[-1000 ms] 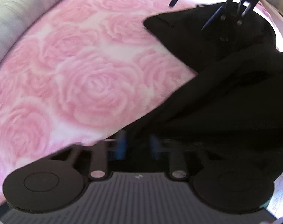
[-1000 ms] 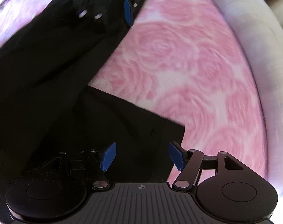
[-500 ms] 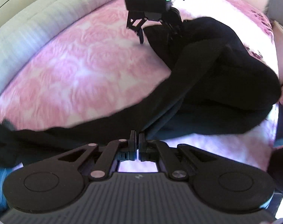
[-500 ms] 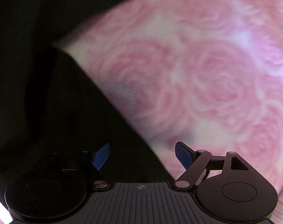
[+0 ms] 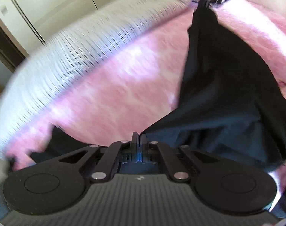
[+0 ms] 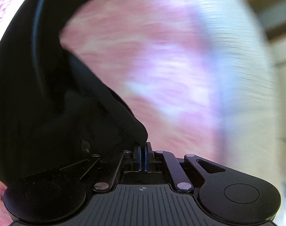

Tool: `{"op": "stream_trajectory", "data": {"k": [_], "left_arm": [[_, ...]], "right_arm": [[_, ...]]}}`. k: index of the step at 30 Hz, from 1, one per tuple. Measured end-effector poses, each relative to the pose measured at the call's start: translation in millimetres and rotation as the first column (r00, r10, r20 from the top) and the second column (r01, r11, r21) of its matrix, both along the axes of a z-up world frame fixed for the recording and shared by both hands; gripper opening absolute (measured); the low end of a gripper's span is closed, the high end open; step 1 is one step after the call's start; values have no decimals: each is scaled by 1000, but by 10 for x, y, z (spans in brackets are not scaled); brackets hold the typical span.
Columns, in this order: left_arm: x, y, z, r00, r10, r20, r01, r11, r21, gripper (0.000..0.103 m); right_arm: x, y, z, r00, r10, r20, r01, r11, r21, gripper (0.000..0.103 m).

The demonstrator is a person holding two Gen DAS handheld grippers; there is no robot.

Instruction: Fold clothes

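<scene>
Fingers of the left gripper and right gripper were pinched shut on the black garment, hung above the pink bed; level, well-separated hands would spread it flat.

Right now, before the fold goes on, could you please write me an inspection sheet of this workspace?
Surface: pink rose-patterned blanket on a bed, blurred.
Job's things: one black cloth garment, lifted and hanging between both grippers.
Clutter: nothing seen.
Grippers: left gripper jaws shut on a garment edge; right gripper jaws have just closed, fabric pinched between them.
Cables: nothing seen.
Surroundings: white ribbed bed edge; cream cabinet doors behind it.
</scene>
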State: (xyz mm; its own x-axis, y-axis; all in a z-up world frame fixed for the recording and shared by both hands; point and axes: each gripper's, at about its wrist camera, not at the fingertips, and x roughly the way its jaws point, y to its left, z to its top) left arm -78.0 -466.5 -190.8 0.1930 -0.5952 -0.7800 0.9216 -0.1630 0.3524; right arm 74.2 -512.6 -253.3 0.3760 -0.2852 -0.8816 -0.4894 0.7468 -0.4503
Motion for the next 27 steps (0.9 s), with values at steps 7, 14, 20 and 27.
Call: {"op": "stream_trajectory", "data": {"k": [7,14,20,27], "left_arm": [[-982,542,751,1000,-4,15,6,994,-106,0],[-2542,1310,-112,978,-92,-186,137,959,247,0],[-3026,1495,-518,948,-120,-294,249,856,453,11],[-2260,974,-222,983,-82,-165,129,946,298,42]], "right_arm": [[-1656,17,1395,879,-172,445,253,959,-131,1],[-3548,728,672,867,-445,223,453,892,19,1],[-4619,1142,-196,863,-488,-129,500,862,85,1],[-4452,1126,-151,850,-507,-142,523,844,120,63]]}}
